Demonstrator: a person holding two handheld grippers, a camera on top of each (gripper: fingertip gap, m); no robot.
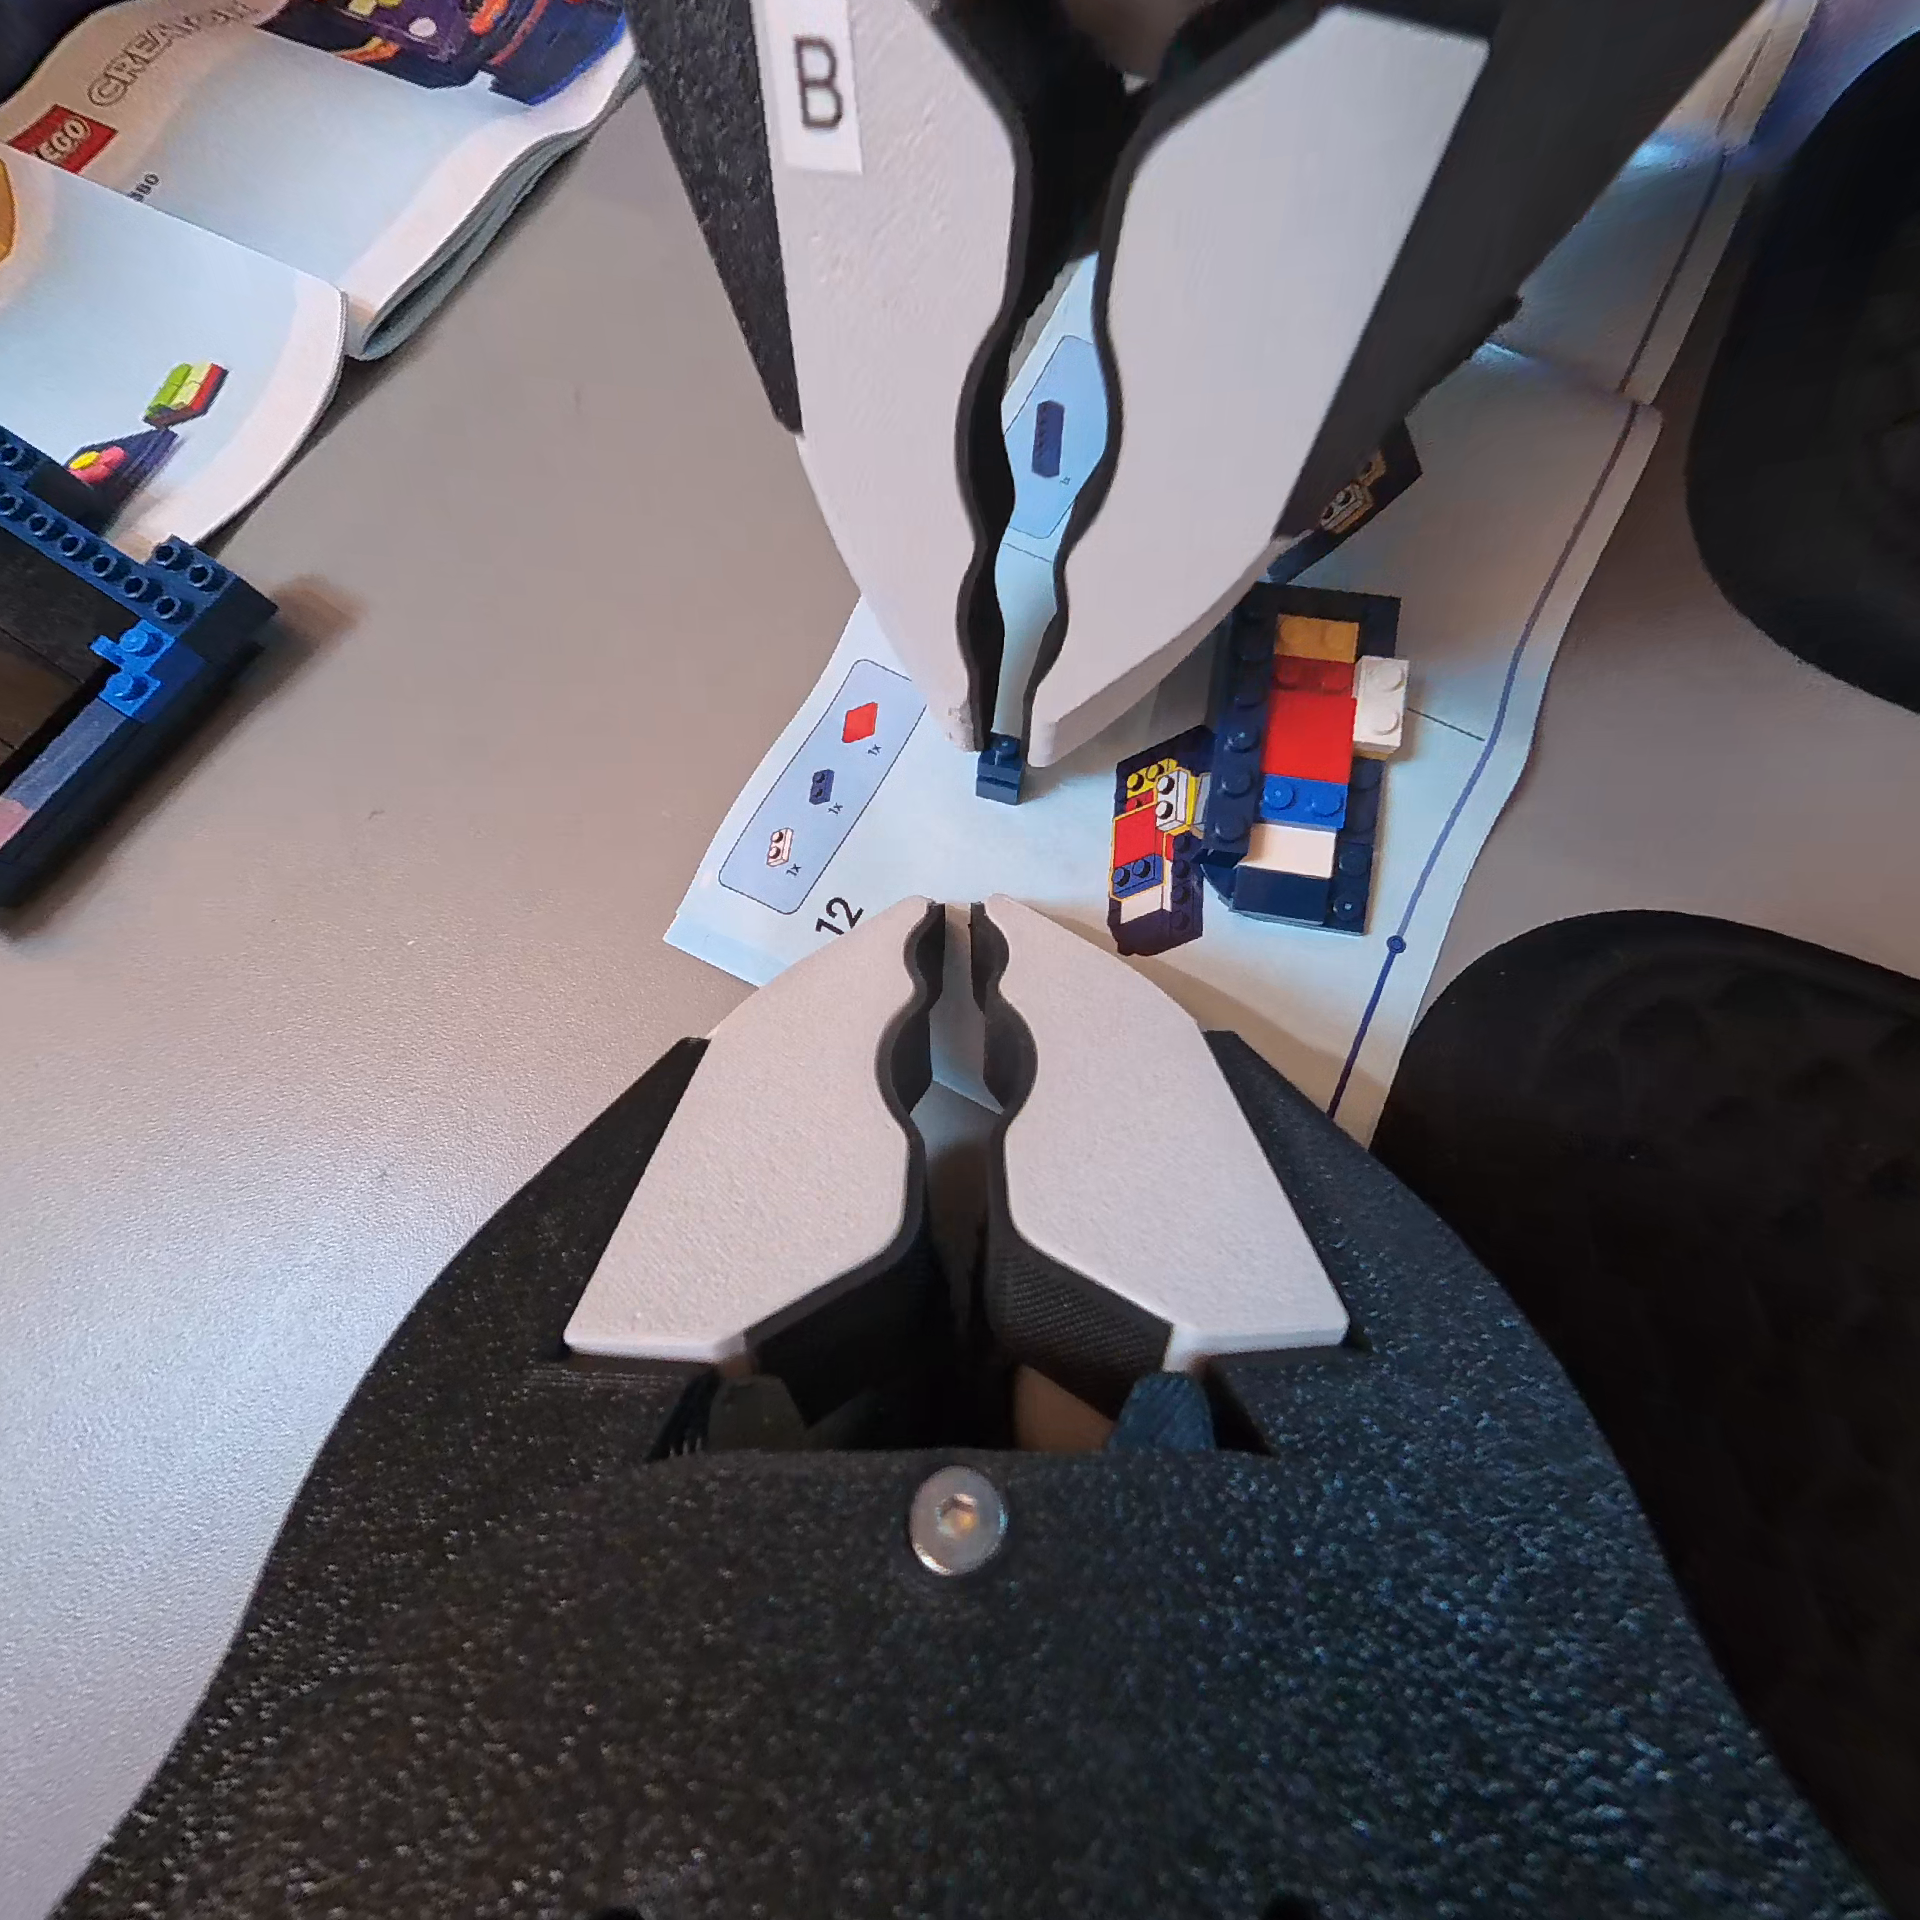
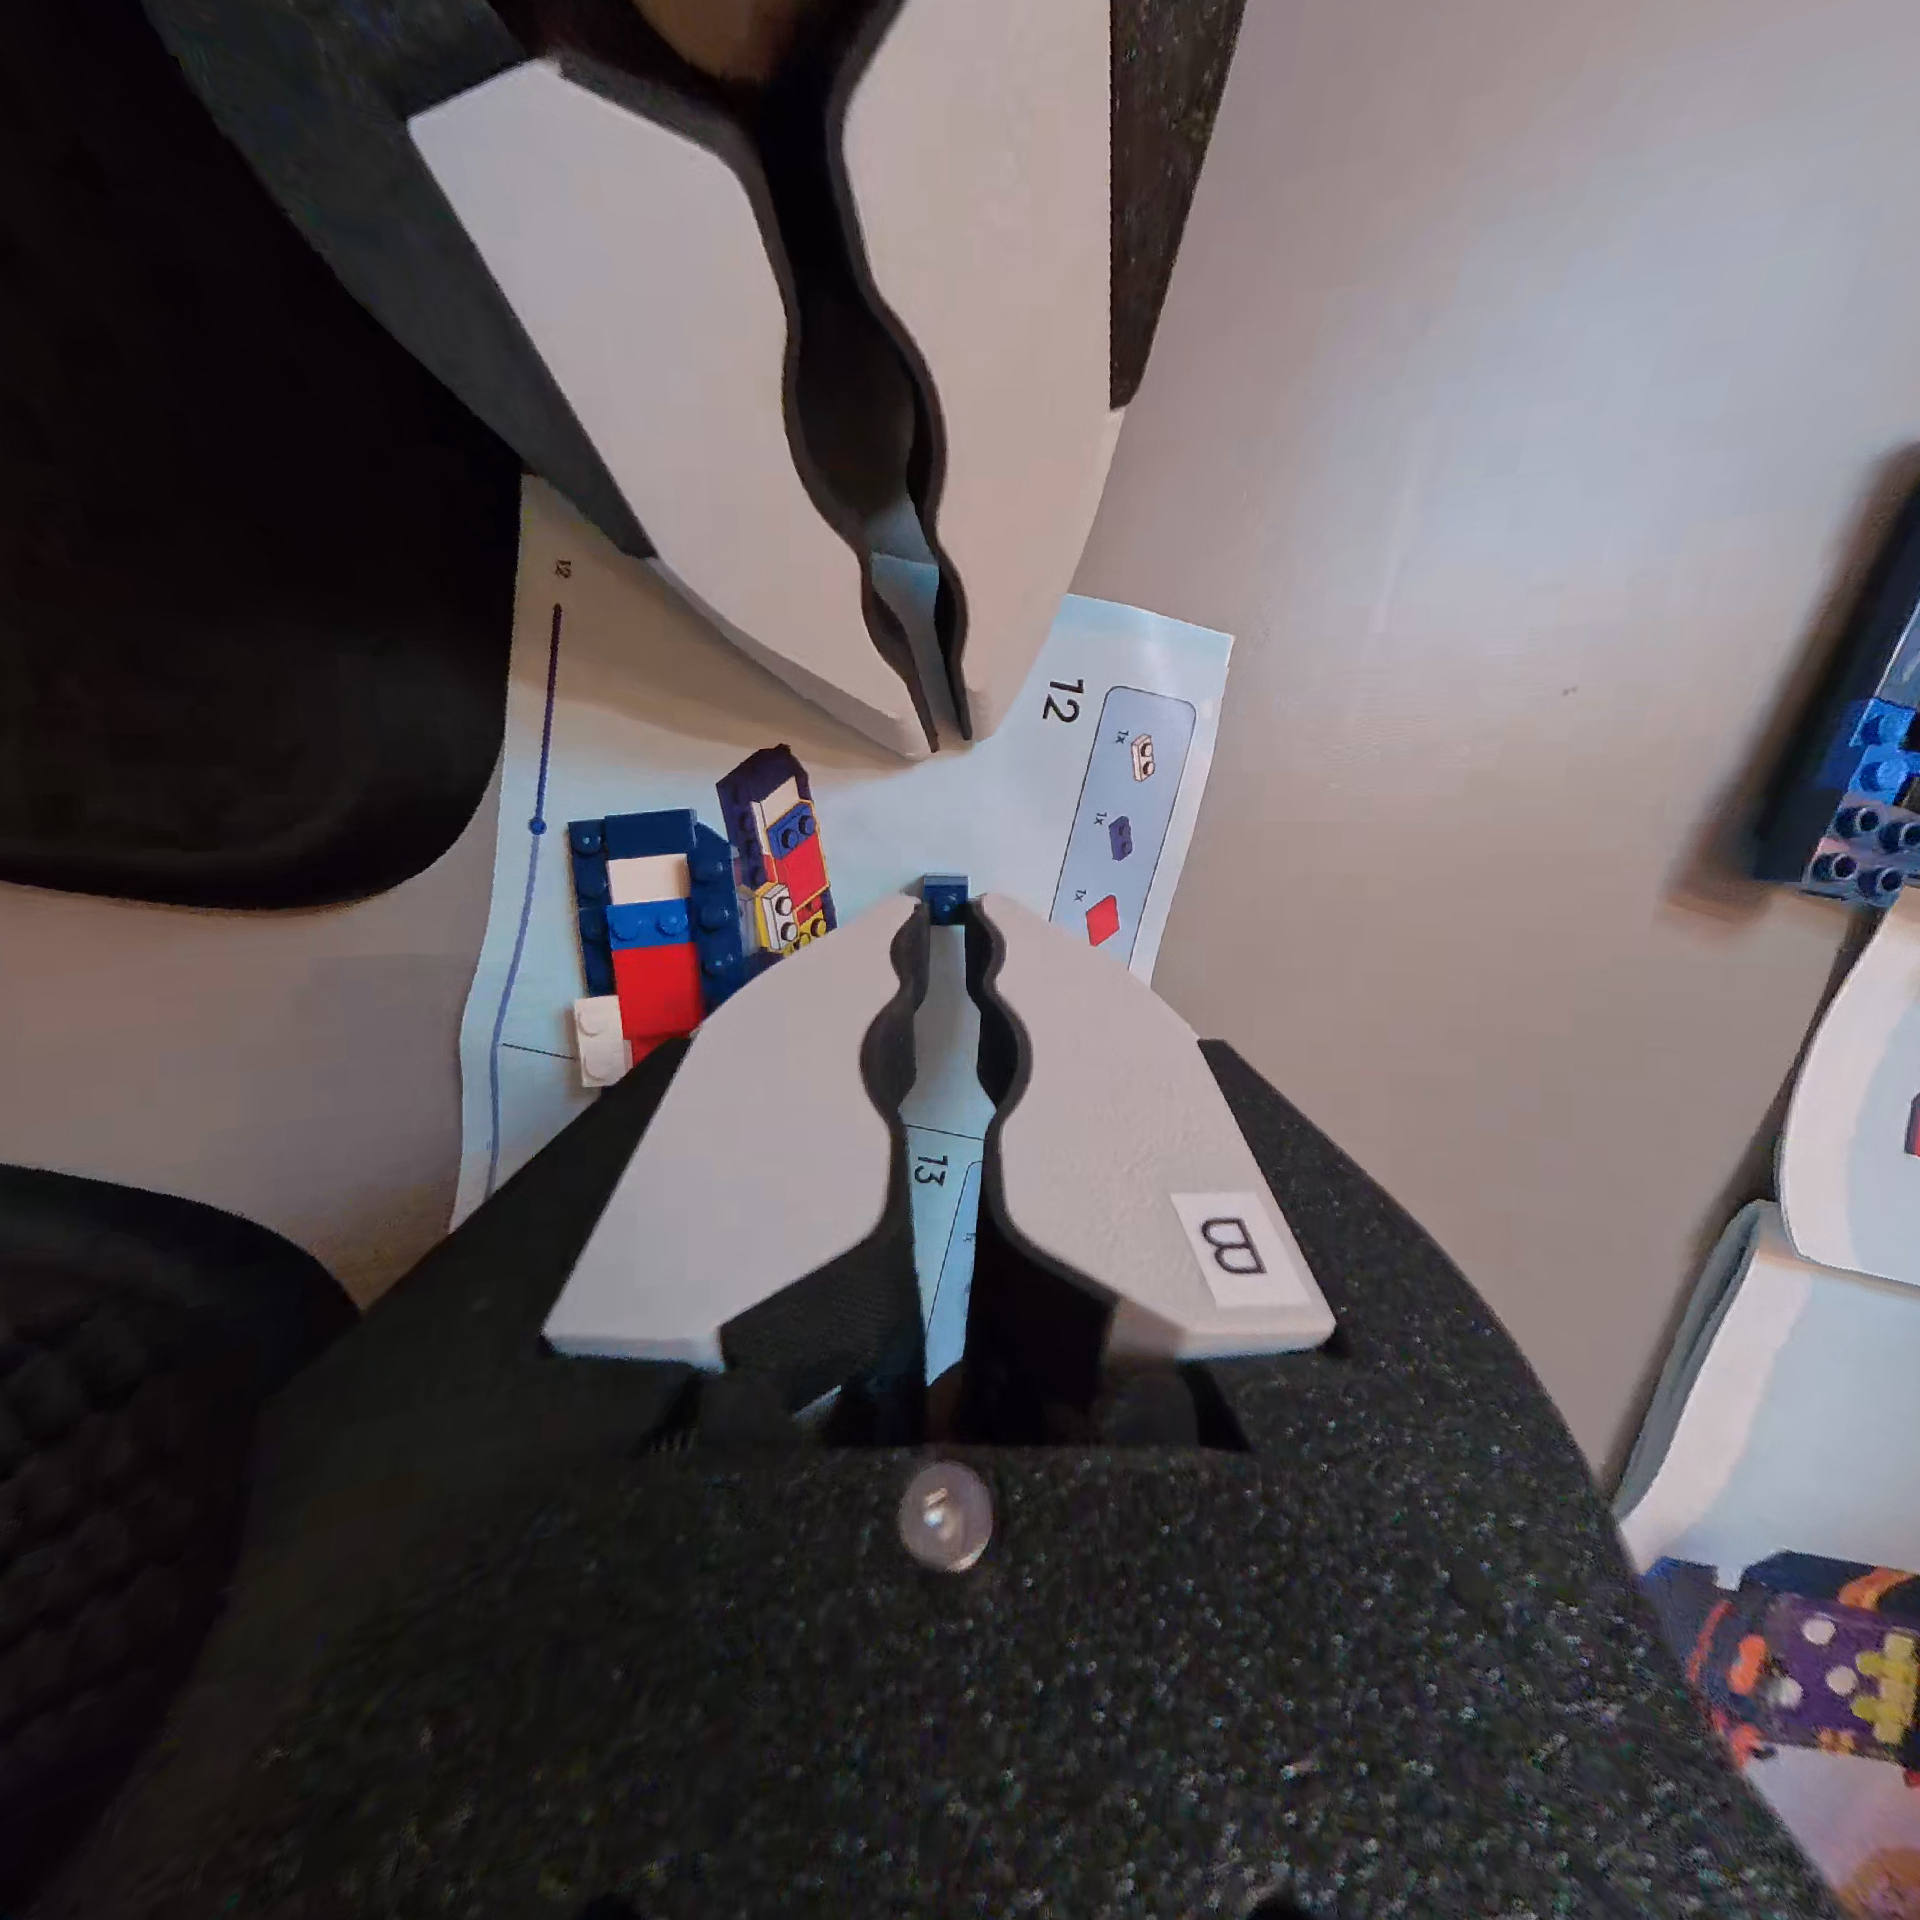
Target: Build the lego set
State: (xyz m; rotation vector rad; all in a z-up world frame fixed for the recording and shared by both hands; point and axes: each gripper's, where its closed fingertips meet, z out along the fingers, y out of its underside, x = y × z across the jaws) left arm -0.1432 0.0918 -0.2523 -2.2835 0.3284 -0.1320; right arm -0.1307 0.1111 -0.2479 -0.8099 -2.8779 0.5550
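Observation:
My right gripper is shut on a small dark blue brick. In the left wrist view that gripper comes down from above, and the brick touches the open light-blue instruction page. My left gripper hovers over the page's near edge, facing the right one. Its fingers are closed to a thin slit with nothing between them, as the right wrist view also shows. A small build of dark blue, red, blue, white and yellow bricks lies on the page to the right of the held brick.
Two black pads lie at the page's right side. More booklets and a larger dark blue and black build lie on the grey table at the left. They also show in the right wrist view. Both grippers' tips are close together, under 4 cm apart.

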